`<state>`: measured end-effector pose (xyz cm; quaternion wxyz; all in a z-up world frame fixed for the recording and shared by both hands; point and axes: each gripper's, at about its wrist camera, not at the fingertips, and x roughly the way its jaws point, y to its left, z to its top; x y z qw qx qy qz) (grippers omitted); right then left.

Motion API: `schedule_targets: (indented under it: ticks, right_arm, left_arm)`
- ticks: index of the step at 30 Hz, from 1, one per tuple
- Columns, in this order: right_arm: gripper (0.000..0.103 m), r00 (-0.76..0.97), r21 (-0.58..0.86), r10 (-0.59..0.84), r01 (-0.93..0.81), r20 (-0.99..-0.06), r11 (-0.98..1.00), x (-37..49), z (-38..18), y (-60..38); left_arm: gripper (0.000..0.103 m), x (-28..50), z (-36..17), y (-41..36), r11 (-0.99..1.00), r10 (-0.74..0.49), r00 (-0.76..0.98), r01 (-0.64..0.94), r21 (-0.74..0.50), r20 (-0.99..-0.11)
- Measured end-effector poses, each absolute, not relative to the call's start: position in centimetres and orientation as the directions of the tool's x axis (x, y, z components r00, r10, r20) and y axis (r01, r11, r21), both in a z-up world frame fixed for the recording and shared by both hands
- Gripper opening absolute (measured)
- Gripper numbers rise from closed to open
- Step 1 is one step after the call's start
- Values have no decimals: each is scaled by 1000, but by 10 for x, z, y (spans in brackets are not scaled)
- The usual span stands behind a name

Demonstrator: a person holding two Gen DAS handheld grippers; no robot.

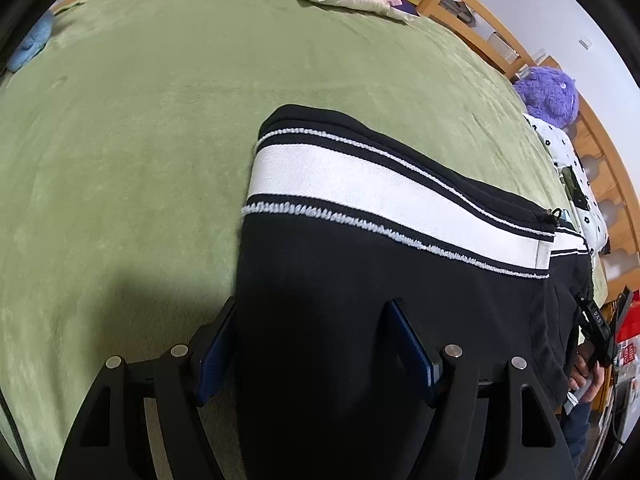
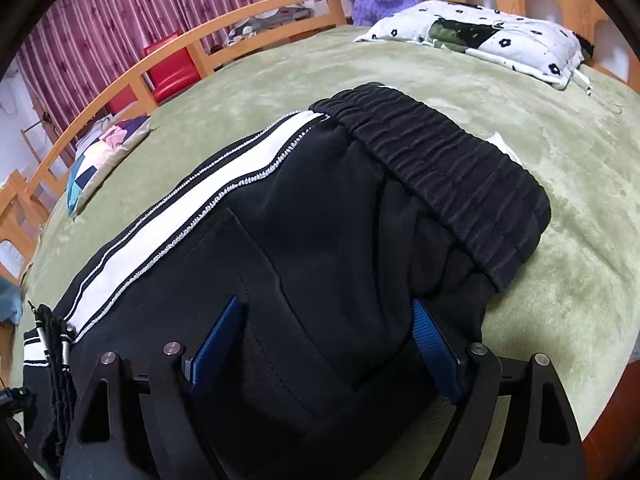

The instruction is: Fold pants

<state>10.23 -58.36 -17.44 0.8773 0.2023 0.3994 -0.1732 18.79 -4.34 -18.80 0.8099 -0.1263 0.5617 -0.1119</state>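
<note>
Green bed: black pants lie folded, waistband far right. Our left tongs and right tongs gape, holding nothing; we should smooth edges evenly.

- The pants are black, of thick soft cloth, and lie on a green blanket that covers a bed.
- A broad white stripe runs down the side of the leg, edged on both sides by thin black bands and white stitched lines.
- The waistband is black, ribbed and gathered; it lies at the end nearest the flowered pillow.
- A sewn pocket outline shows on the black cloth below the stripe.
- The cloth lies in layers, bunched and creased below the waistband.
</note>
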Motion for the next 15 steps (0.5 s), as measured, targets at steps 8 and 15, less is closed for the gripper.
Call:
schedule_targets:
  ticks: [8, 15]
  right_arm:
    - [24, 629, 246, -157, 505, -761, 828, 93, -142, -570]
    - [20, 714, 280, -183, 478, -676, 832, 92, -66, -520]
  left_arm:
    - [13, 177, -153, -47, 932, -362, 417, 128, -340, -834]
    - [10, 167, -100, -21, 910, -410, 502, 173, -376, -762]
